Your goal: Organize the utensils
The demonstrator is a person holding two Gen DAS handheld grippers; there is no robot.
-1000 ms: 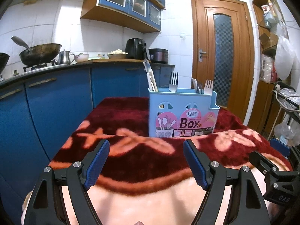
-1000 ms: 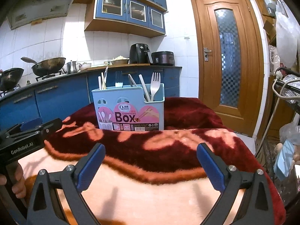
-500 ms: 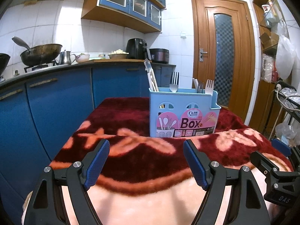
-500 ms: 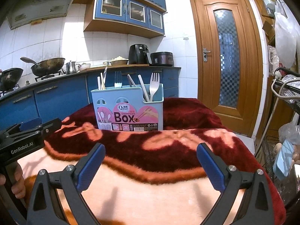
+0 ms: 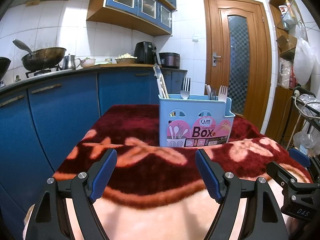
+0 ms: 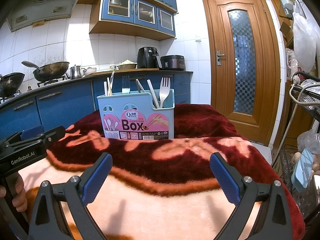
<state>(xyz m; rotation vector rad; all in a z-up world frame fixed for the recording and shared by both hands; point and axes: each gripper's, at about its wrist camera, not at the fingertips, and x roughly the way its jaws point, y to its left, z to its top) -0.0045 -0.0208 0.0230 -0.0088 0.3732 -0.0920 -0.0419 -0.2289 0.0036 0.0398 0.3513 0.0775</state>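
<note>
While both tools (image 5: 156, 172) idle, nothing changed

L hand-held gripper (image 5: 156, 172) open, R hand-held gripper (image 6: 160, 174) open

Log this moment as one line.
left hand-held gripper: open, empty | right hand-held gripper: open, empty | light-blue plastic utensil box: upright on red blanket

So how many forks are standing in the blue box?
3 visible: a metal fork toward its left, a white plastic fork in the right compartment, and a darker fork beside it. Others may be hidden.
</note>
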